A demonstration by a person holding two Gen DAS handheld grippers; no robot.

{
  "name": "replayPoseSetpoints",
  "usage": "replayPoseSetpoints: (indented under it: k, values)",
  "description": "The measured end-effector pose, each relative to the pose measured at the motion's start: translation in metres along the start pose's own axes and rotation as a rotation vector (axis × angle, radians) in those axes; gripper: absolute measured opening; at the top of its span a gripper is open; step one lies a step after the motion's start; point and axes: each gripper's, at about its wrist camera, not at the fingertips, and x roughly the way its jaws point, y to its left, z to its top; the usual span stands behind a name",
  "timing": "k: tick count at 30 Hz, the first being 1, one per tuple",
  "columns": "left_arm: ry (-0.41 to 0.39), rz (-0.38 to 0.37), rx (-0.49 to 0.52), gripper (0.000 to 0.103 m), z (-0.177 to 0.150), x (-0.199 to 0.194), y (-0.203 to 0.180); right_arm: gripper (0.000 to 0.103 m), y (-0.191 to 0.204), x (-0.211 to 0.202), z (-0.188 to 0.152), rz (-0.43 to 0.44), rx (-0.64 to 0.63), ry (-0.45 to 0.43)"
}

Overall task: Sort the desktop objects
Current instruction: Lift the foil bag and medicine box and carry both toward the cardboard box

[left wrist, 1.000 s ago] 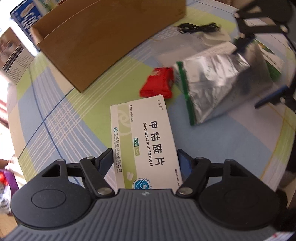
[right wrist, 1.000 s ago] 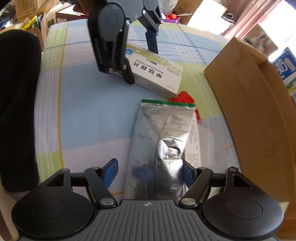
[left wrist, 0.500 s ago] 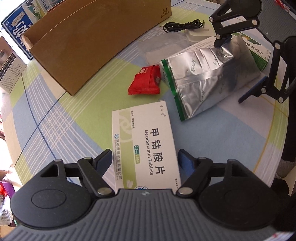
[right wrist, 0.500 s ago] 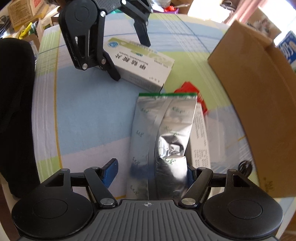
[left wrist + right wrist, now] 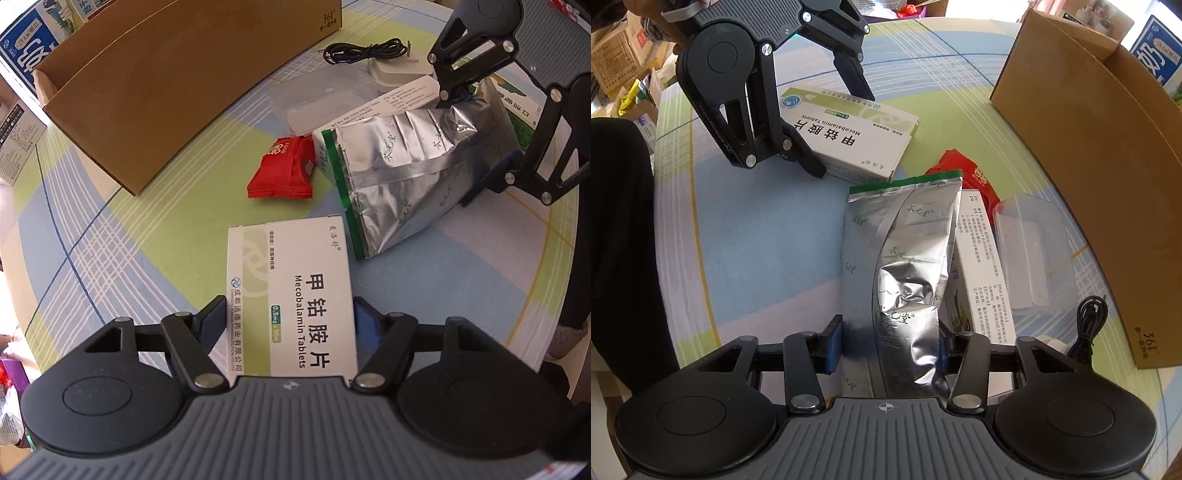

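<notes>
My left gripper (image 5: 290, 321) is shut on a white and green Mecobalamin tablet box (image 5: 291, 288), its pads against both long sides; the box also shows in the right wrist view (image 5: 849, 144), held low over the table. My right gripper (image 5: 888, 345) is shut on a silver foil pouch with a green top strip (image 5: 905, 266), which also shows in the left wrist view (image 5: 413, 173). A red snack packet (image 5: 284, 173) lies between the pouch and the cardboard box (image 5: 166, 81).
A white medicine box (image 5: 982, 273) lies under the pouch's right edge. A clear plastic case (image 5: 1030, 251), a black cable (image 5: 1086, 321) and a white charger (image 5: 395, 68) lie near the cardboard box (image 5: 1100, 166). The table has a checked cloth (image 5: 757, 240).
The right gripper's jaws have closed in onto the foil pouch. The left gripper has kept its hold on the tablet box and shifted with it, closer to the pouch.
</notes>
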Motion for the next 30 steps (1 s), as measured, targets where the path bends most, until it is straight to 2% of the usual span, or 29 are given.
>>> replayPoseSetpoints:
  k: [2,10,22,30]
  values:
    - [0.007,0.003,-0.004,0.067,0.0,-0.001,-0.002,0.037,-0.001,-0.002,0.0,-0.01,0.006,-0.007]
    - [0.009,0.01,-0.039,0.067,-0.004,-0.013,-0.003,0.037,0.005,-0.017,-0.007,-0.017,0.024,-0.032]
    - [0.028,0.079,-0.065,0.067,0.003,-0.052,-0.006,0.037,0.009,-0.061,-0.009,-0.067,0.043,-0.091]
    - [-0.017,0.117,-0.154,0.067,0.022,-0.083,-0.008,0.037,0.009,-0.09,-0.012,-0.12,0.066,-0.122]
